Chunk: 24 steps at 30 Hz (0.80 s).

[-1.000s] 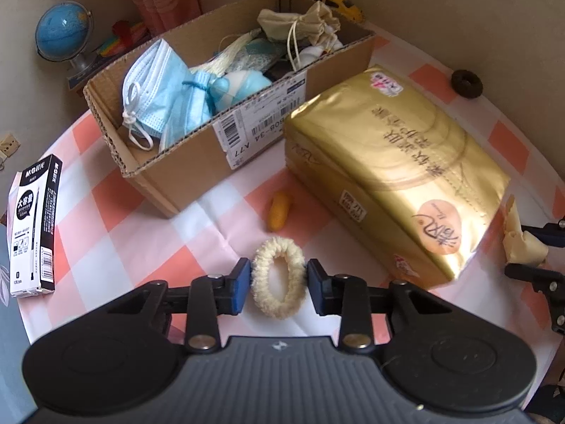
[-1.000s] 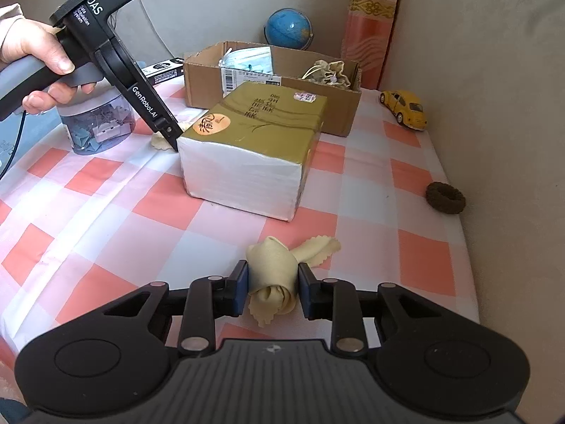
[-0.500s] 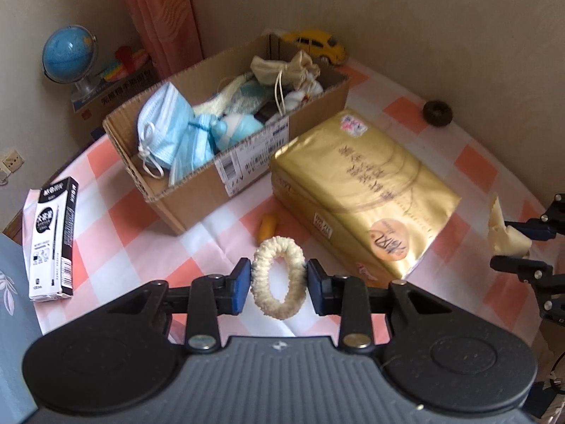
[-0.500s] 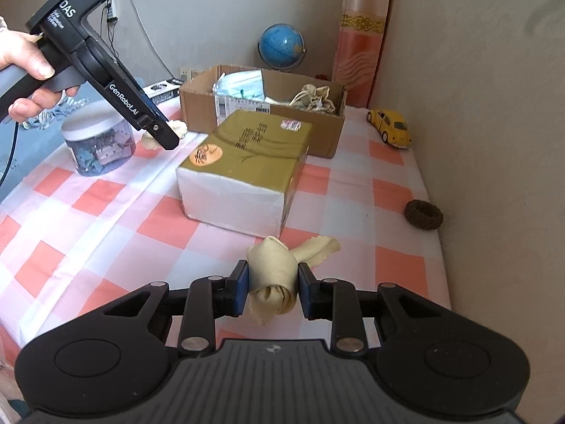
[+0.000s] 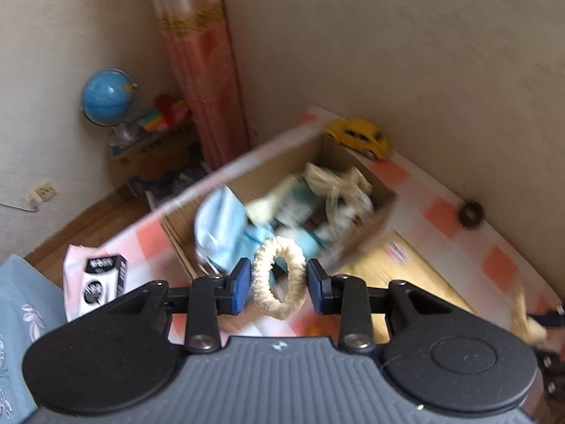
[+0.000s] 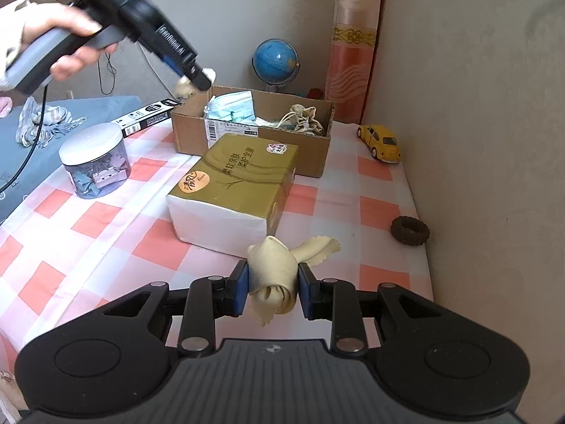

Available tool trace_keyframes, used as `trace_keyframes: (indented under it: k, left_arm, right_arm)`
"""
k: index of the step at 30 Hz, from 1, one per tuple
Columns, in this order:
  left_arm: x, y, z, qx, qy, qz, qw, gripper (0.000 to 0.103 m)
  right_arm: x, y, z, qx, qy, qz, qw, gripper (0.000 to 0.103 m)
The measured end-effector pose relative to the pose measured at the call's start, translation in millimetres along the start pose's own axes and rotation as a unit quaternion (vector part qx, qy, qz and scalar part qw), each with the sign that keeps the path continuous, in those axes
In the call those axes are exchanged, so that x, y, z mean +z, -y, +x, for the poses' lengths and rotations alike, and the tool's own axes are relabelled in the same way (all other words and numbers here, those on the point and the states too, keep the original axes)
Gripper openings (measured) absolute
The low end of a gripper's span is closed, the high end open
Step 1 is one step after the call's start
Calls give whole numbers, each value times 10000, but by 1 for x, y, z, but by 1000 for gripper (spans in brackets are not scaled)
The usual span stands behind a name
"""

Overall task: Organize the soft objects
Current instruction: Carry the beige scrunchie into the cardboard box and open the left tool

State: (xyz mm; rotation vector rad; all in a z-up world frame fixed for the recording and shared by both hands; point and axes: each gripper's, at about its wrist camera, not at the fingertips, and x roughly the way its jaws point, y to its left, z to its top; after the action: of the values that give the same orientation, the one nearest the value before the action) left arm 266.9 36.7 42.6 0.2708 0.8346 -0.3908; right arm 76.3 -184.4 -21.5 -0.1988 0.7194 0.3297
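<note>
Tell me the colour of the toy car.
Yellow. The toy car shows best in the right wrist view, parked by the wall.

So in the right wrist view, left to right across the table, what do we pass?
Clear jar with a white lid → gold tissue pack → yellow toy car → brown scrunchie.

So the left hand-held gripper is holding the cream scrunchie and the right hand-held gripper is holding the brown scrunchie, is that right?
Not quite. The left hand-held gripper does hold the cream scrunchie, but the right hand-held gripper holds a rolled cream cloth. The right wrist view shows the brown scrunchie lying on the table.
</note>
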Motion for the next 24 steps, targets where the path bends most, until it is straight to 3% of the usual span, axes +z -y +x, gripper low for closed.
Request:
trace_keyframes:
  k: [2,4,6,8,10,14,20,24]
  left_arm:
    - [7,-8,8,88,-20,-135,9999,33]
    - [9,-14,16,185,-59,-245,9995,41]
    - [8,-17,22,360,-116,-309,9988,76]
    - [3,-19,20,543,-53,-373,9978,88]
    - [-3,-19,14,512,-5,-409,9978,88]
    - [-22,-8,-6,188,118,-430,9988,100]
    - [-57,23,-33,-130,288,-190,9993,101]
    - [-73,34,-38,-37,233,-213,9995,101]
  right_arm:
    - [0,2,1,-18,-6,12,10000,33]
    - [0,3,0,-27,3,21,10000,33]
    - [1,4,0,-46,7,11,10000,33]
    - [2,6,-1,-58,6,16,10000,33]
    - [3,7,-1,-65,4,19,10000,33]
    - [7,8,-2,-30,27,50,10000,33]
    - [23,6,-1,67,104,-40,9999,33]
    - [38,5,3,102,170,-140,9997,33]
